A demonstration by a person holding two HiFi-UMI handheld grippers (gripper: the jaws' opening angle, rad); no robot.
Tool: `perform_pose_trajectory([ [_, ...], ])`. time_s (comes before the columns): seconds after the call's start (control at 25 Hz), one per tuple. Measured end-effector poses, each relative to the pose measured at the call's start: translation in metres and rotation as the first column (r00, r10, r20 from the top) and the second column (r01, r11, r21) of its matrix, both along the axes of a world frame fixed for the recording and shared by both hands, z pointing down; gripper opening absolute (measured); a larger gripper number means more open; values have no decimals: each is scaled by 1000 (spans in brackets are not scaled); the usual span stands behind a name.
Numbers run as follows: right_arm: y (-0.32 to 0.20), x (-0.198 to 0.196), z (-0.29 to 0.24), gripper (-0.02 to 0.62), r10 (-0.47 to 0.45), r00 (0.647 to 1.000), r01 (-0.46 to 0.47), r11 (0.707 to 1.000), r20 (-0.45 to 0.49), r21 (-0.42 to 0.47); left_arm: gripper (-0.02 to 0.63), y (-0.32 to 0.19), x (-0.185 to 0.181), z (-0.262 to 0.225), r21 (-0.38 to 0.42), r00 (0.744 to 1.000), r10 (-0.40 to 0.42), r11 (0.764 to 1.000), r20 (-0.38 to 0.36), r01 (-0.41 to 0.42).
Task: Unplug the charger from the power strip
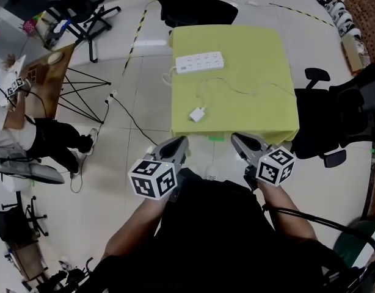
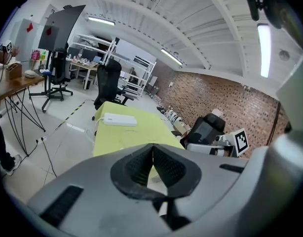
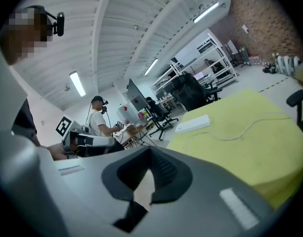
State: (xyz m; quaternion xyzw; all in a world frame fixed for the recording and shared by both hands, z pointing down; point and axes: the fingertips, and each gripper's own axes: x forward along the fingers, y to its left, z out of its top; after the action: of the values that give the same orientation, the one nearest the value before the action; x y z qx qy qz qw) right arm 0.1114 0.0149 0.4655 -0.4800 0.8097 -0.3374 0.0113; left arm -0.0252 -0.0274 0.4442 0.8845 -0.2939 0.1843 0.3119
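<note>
A white power strip (image 1: pixel 200 62) lies at the far side of a yellow table (image 1: pixel 267 54). The white charger (image 1: pixel 197 114) lies nearer, well apart from it, and its thin cable (image 1: pixel 248 92) trails right. The left gripper (image 1: pixel 180 143) and right gripper (image 1: pixel 237 140) hover short of the table's near edge, jaws together and empty. The unplugging looks done, so it is best to keep both grippers clear of the cable.

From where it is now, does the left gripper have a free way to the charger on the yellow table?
Probably yes. The charger lies alone near the front edge of the table, and nothing stands between it and the left gripper. The gripper is shut, so it would have to open first.
</note>
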Motion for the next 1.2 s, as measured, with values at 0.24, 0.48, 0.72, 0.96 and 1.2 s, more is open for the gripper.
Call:
perform_pose_trajectory([
  [0.24,18,-14,-22,2,23,995,-18,999,-97,45,8,18,-16,11,-25,1000,23,999,-3,-23],
  [0.48,30,-38,-40,2,52,991,-44,997,-126,66,8,24,-41,-6,6,997,43,999,-58,-42],
  [0.72,55,-99,-40,2,82,986,-80,997,-146,18,8,43,-119,-5,-8,998,42,999,-49,-43],
  [0.96,88,-153,-42,2,128,982,-127,992,-138,16,8,60,-160,15,-47,995,72,996,-72,-75],
  [1.2,116,-162,-48,2,212,962,-209,977,-174,34,8,80,-153,5,-27,982,163,986,-97,-166],
])
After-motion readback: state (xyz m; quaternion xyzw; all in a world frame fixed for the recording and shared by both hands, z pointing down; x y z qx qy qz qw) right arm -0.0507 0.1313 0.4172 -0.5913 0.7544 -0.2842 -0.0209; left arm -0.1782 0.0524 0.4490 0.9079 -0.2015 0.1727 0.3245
